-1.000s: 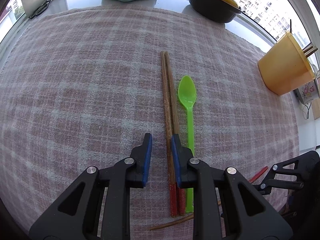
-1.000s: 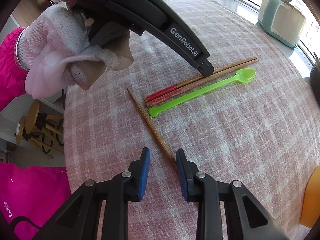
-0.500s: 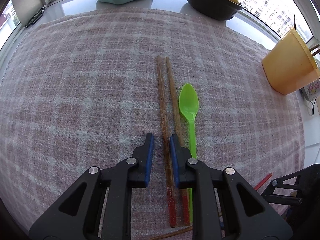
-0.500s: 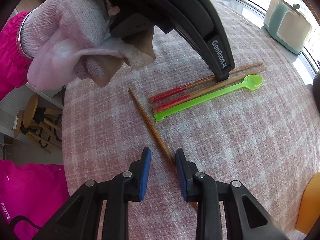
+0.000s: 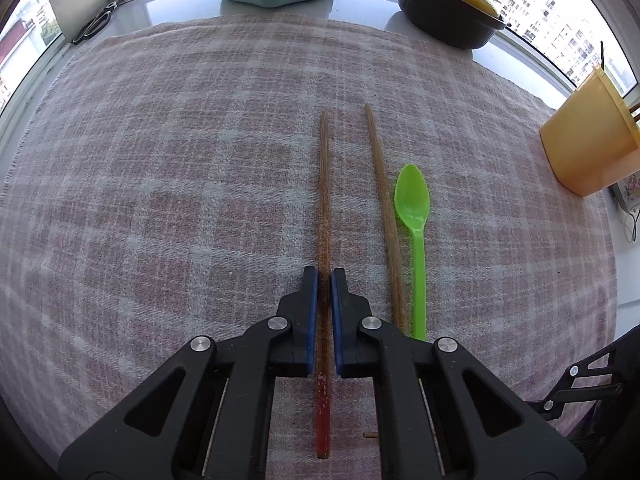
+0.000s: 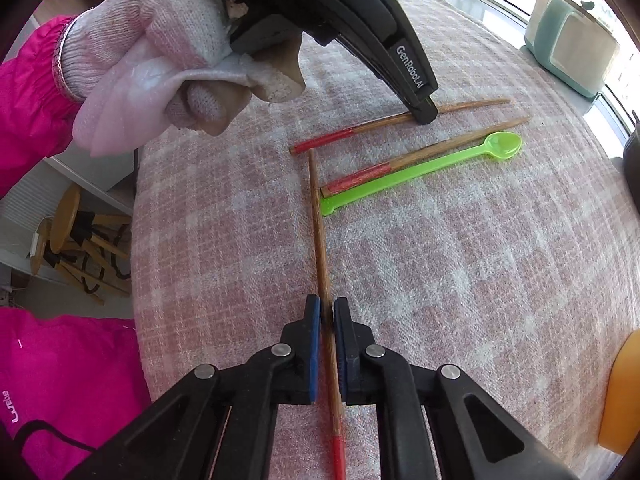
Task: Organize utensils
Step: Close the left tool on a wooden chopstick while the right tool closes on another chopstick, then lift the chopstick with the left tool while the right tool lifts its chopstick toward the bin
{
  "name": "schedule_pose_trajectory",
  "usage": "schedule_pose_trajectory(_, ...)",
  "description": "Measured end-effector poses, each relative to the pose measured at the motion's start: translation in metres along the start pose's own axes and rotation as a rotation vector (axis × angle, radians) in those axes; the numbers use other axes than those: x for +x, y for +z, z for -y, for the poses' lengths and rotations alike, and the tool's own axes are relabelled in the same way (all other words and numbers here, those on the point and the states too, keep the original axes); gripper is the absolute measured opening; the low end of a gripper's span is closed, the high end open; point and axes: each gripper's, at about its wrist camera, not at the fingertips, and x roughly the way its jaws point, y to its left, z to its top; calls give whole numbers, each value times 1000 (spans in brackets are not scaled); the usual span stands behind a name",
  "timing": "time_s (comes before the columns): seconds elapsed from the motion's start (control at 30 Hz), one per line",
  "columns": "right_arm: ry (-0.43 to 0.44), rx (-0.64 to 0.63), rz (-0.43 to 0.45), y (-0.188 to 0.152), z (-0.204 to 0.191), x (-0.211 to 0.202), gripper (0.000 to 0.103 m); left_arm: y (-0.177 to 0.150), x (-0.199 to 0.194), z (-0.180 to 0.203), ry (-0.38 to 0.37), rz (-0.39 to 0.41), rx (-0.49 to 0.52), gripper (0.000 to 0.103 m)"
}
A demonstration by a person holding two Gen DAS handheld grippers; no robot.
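**Both grippers clamped on single chopsticks: risks from here**

Currently the left gripper has its pads pressed together on one chopstick near mid-shaft, red end trailing back between the fingers. The right gripper is likewise clamped on a third chopstick, which lies crosswise; its far tip sits close to the red end of the left-held one. A second chopstick lies loose on the cloth, just beside the green spoon, toward the cloth's right side. The orange holder stands at the right edge.

Risks (judgement only):
- Thin round shafts may swivel in the pads on lifting; grip is away from the balance point.
- Crossing sticks could collide if both are raised together.
- Dragging may nudge the loose chopstick and spoon.
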Motion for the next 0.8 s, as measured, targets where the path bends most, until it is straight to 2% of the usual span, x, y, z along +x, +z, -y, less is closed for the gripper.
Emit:
schedule_pose_trajectory(0.13,23,51,3,-15,11,-5,4,-4,-3,-6,1,-4,-1,5)
schedule_pose_trajectory(0.27,19,60,-2,-21,17,-7,4,-1,-1,1,34,-20,24,5)
schedule_pose_trajectory(0.3,21,57,-8,-21,16,-7,4,3,0,4,40,-27,30,8)
schedule_pose_trajectory(0.37,-4,52,-15,-17,14,-5,6,9,2,8,37,-30,37,20)
schedule_pose_trajectory(0.4,-15,51,-19,-16,13,-4,11,11,3,10,34,-29,36,25)
schedule_pose_trajectory(0.5,-19,45,-12,-3,5,0,13,16,6,13,52,-14,37,25)
schedule_pose_trajectory(0.53,-23,45,-12,-1,4,2,13,17,6,13,51,-9,33,20)
schedule_pose_trajectory(0.6,-41,50,-13,3,1,4,4,18,5,9,65,2,22,5)
schedule_pose_trajectory(0.7,-26,82,-3,4,3,3,4,20,4,-5,11,7,-44,4)
schedule_pose_trajectory(0.8,5,146,32,-2,14,-7,4,13,-4,-16,0,35,-90,4)
